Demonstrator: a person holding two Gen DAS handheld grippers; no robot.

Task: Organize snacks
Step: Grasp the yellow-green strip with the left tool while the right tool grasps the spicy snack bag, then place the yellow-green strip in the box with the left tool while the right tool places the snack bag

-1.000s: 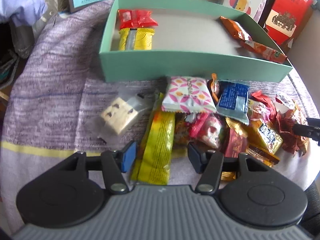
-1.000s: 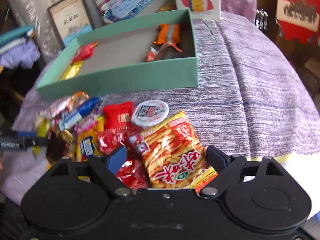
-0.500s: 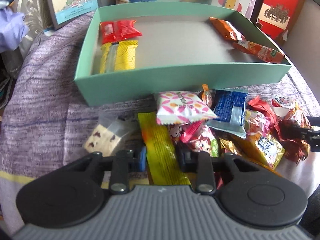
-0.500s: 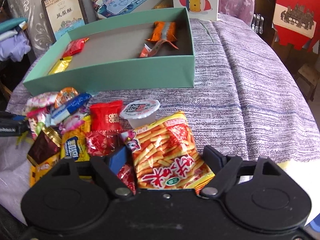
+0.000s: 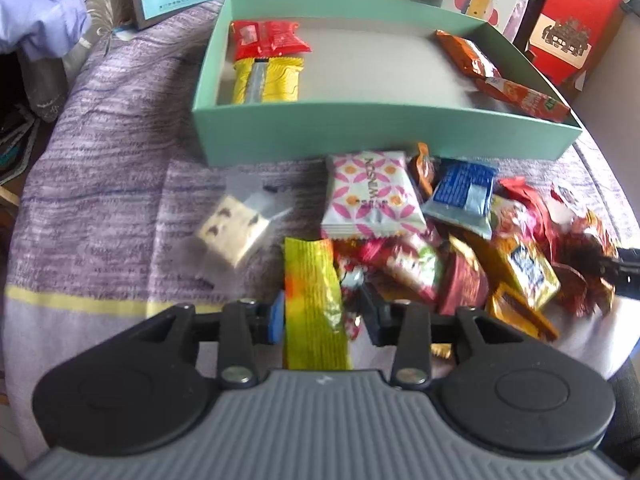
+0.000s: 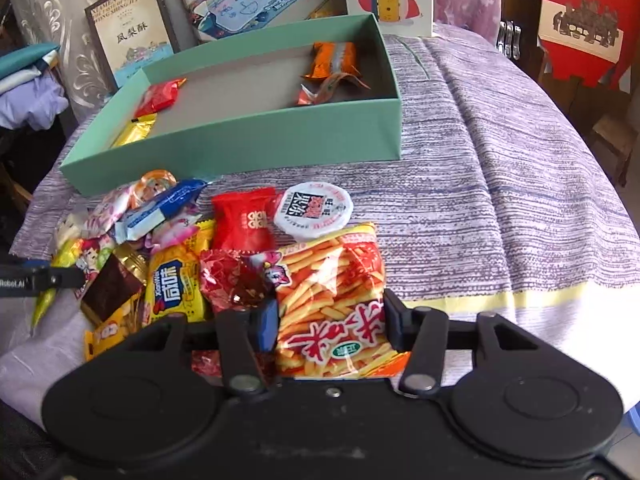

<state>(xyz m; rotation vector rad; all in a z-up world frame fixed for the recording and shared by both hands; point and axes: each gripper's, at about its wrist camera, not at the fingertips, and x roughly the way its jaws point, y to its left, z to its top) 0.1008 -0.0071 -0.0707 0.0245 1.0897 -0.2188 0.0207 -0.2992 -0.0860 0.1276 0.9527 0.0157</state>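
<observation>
From my right wrist cam I can read "XIAMEN OLD FOOD" and 凤梨酥 on the framed box (image 6: 130, 32) at the back. The yellow packet (image 6: 174, 286) says "XIANWEI", I think, it's sideways. The other gripper's arm (image 6: 24, 280) says "Robot.AI". On my left cam the pink-patterned pack (image 5: 370, 196) has letters too blurred to make out

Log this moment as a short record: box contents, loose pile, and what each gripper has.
box: green box, open, on the purple cloth
in box: red packet, yellow packet, two orange packets
loose pile: mixed snacks in front of the box
left gripper: jaws just widened; long yellow-green packet between them
right gripper: jaws just closing on the fries bag
</observation>
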